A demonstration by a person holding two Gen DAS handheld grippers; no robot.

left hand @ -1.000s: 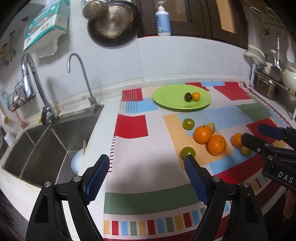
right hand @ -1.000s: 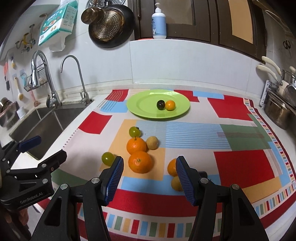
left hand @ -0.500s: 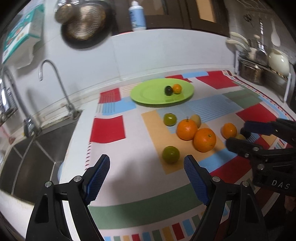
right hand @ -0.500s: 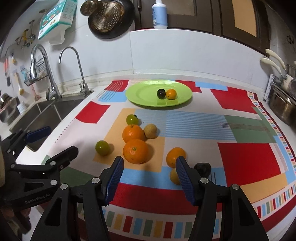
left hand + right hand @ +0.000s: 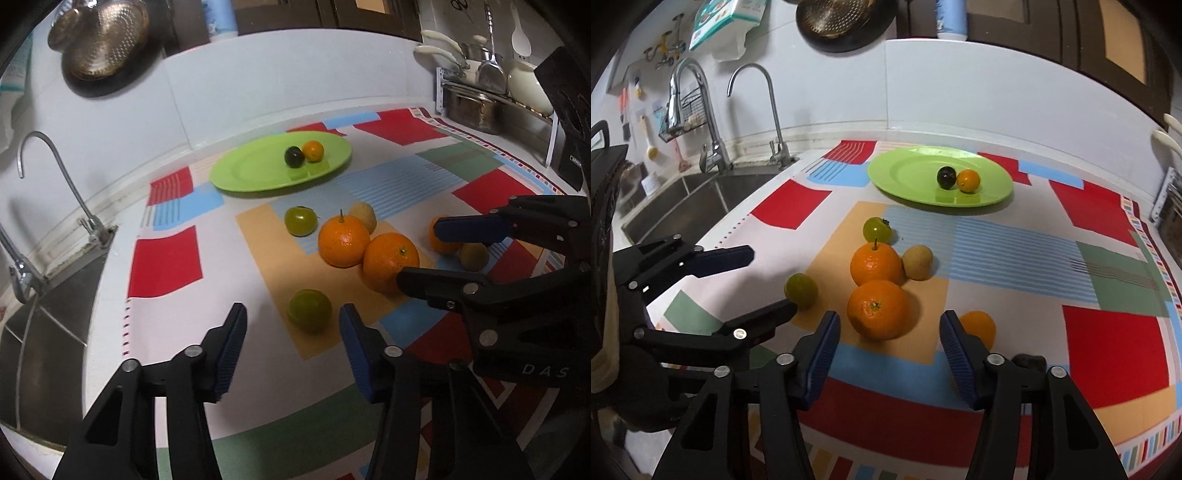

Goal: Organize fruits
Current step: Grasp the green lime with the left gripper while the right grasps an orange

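Note:
A green plate (image 5: 258,173) (image 5: 905,173) at the back of the mat holds a dark fruit (image 5: 294,156) and a small orange (image 5: 313,150). My left gripper (image 5: 293,332) (image 5: 772,280) is closing, with a green fruit (image 5: 309,310) (image 5: 800,290) just ahead between its fingertips, untouched. My right gripper (image 5: 888,339) (image 5: 419,253) is also closing, and a large orange (image 5: 878,309) (image 5: 389,260) sits just ahead between its tips, not pressed. A small orange (image 5: 979,326) lies beside its right finger. A stemmed orange (image 5: 875,264), a brown fruit (image 5: 918,262) and a green fruit (image 5: 876,229) lie behind.
A steel sink (image 5: 683,210) with two taps (image 5: 775,122) borders the patchwork mat (image 5: 1108,350) on the left. A rack with pots and utensils (image 5: 476,103) stands at the right. A white wall runs behind the plate. A yellowish fruit (image 5: 474,256) and a dark lump (image 5: 1028,362) lie near the right gripper.
Both grippers have come down and closer to the loose fruit. The left jaws have narrowed a lot, the right jaws a little. No fruit has moved.

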